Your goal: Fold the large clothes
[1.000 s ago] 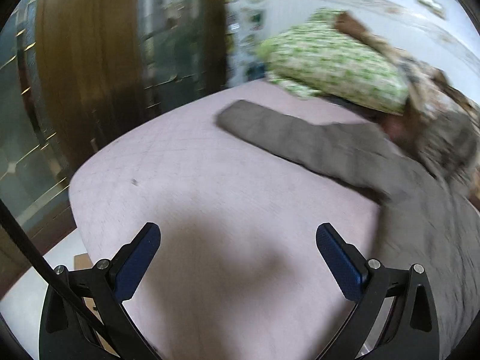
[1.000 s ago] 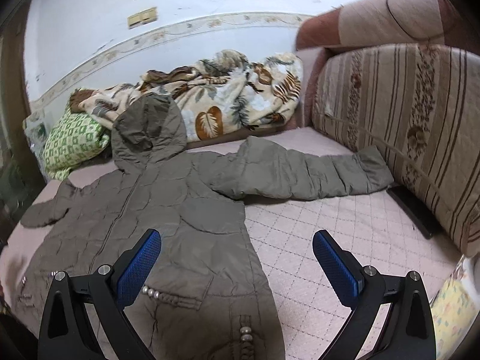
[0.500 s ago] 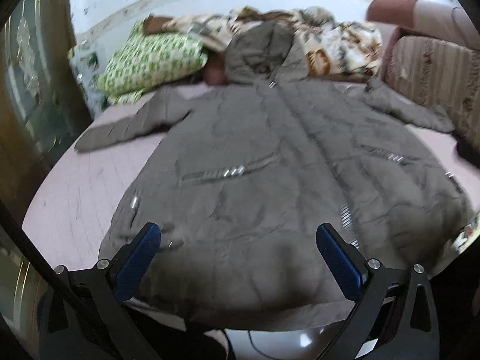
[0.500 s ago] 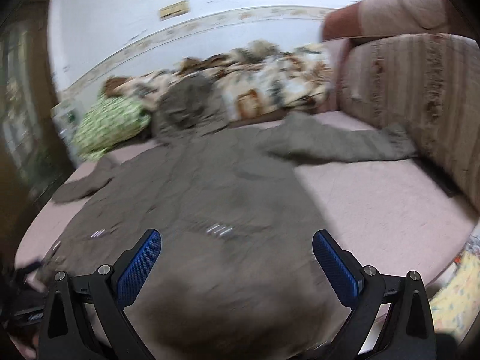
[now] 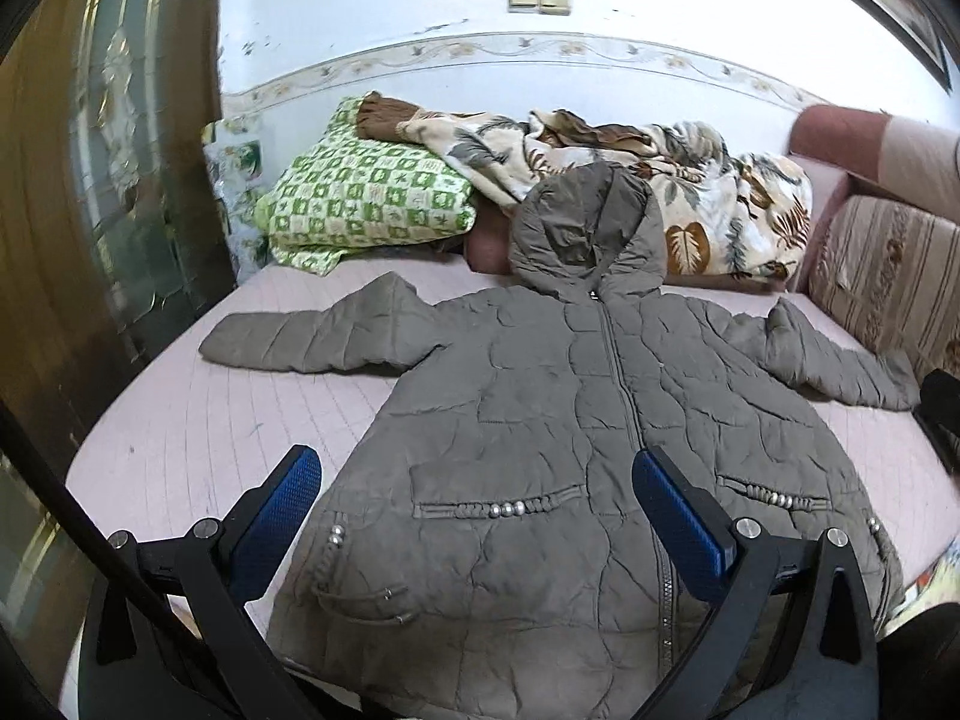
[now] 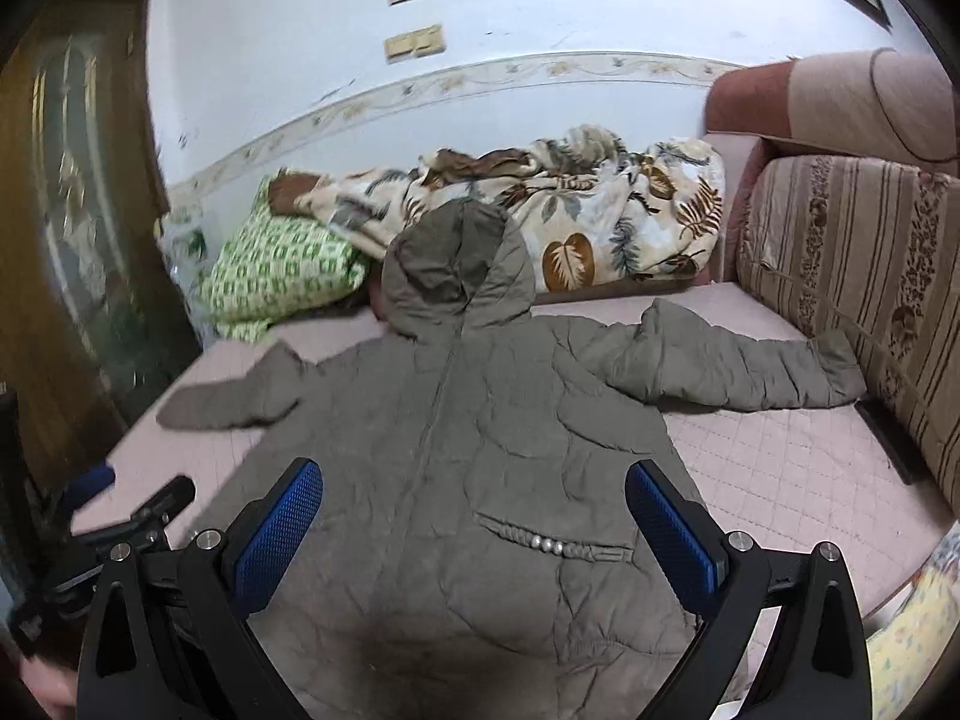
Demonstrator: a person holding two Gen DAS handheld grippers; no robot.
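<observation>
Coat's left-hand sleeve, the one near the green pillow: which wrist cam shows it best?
Left wrist view. The sleeve lies sharp and whole on the pink bedcover, cuff to shoulder. In the right wrist view the same sleeve is blurred and foreshortened at the frame's left.

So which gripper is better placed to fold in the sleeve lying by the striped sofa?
The right gripper, probably: open, it hangs nearer the right sleeve of the hooded coat. The left gripper sits toward the other sleeve.
</observation>
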